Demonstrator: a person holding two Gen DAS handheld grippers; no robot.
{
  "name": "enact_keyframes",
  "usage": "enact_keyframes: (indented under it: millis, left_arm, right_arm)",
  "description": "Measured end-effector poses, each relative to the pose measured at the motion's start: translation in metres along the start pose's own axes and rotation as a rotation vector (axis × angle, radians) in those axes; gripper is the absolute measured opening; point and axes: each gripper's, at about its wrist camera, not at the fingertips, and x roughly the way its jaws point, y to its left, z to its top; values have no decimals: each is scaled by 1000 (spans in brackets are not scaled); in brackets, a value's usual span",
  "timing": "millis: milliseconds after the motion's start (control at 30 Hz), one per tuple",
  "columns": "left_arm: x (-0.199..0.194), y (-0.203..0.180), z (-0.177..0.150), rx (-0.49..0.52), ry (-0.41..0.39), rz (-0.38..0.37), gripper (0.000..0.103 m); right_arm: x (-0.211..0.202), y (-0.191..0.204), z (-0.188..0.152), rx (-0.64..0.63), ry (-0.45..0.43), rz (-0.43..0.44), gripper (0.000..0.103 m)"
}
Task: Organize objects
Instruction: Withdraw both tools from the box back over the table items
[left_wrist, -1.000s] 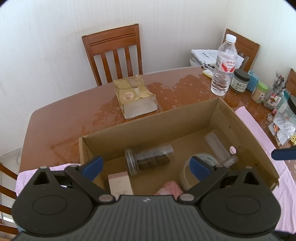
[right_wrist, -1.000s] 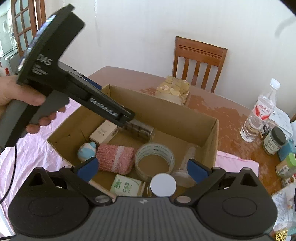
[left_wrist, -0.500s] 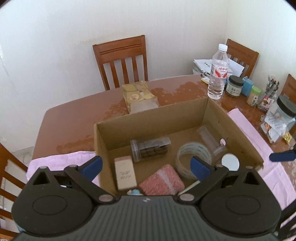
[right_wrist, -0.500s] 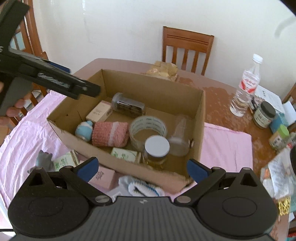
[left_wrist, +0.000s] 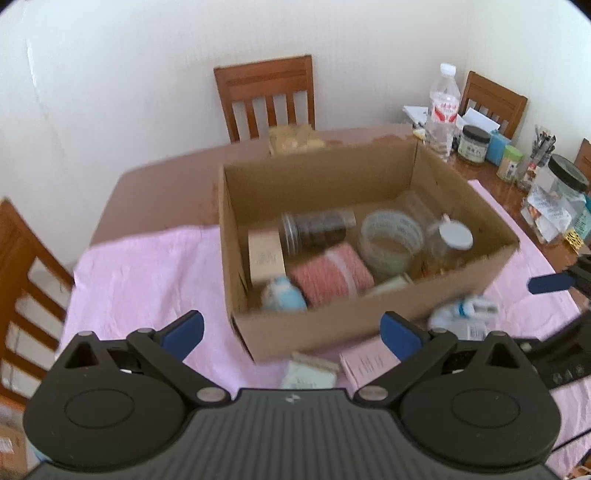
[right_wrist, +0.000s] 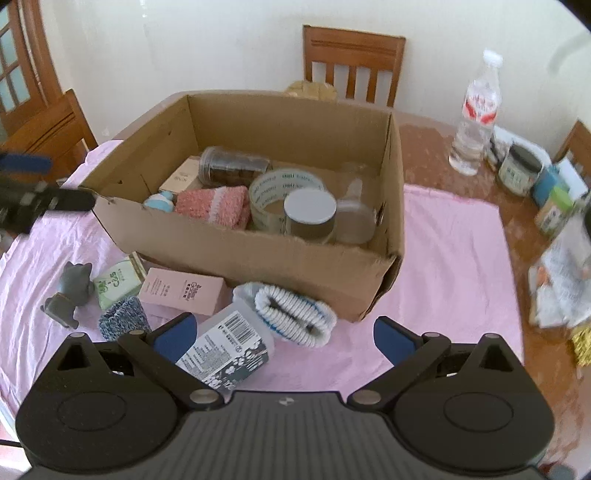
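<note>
An open cardboard box (right_wrist: 258, 258) (left_wrist: 332, 325) stands on a pink cloth (right_wrist: 450, 240). It holds a jar lying down (right_wrist: 232, 166), a tape roll (right_wrist: 280, 188), a pink sock roll (right_wrist: 218, 203), a white-lidded jar (right_wrist: 310, 218) and a small carton (left_wrist: 266, 254). In front of it lie a pink carton (right_wrist: 181, 291), a white-blue sock roll (right_wrist: 295, 314), a labelled bottle (right_wrist: 229, 343), a green packet (right_wrist: 116, 284), a blue knitted roll (right_wrist: 123, 323) and a grey figurine (right_wrist: 70, 295). My left gripper (left_wrist: 291, 332) and right gripper (right_wrist: 284, 336) are open, empty, above the cloth before the box.
A wooden table (right_wrist: 436, 147) carries a water bottle (right_wrist: 476, 114), jars (right_wrist: 521, 170), papers (right_wrist: 561, 273) and a gold packet (left_wrist: 295, 138) behind the box. Wooden chairs (right_wrist: 351, 62) stand around the table.
Both grippers have pulled back and up from the box, so the loose items in front of it have come into view. Both stay open and empty.
</note>
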Motion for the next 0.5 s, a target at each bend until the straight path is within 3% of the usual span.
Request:
enact_keyframes:
  millis: [267, 500]
  left_arm:
    - [0, -1, -31, -56, 15, 50, 101]
    - [-2, 6, -42, -85, 36, 37, 101]
  right_arm:
    - [19, 15, 2, 15, 10, 0, 103]
    - [35, 24, -2, 7, 37, -35, 103]
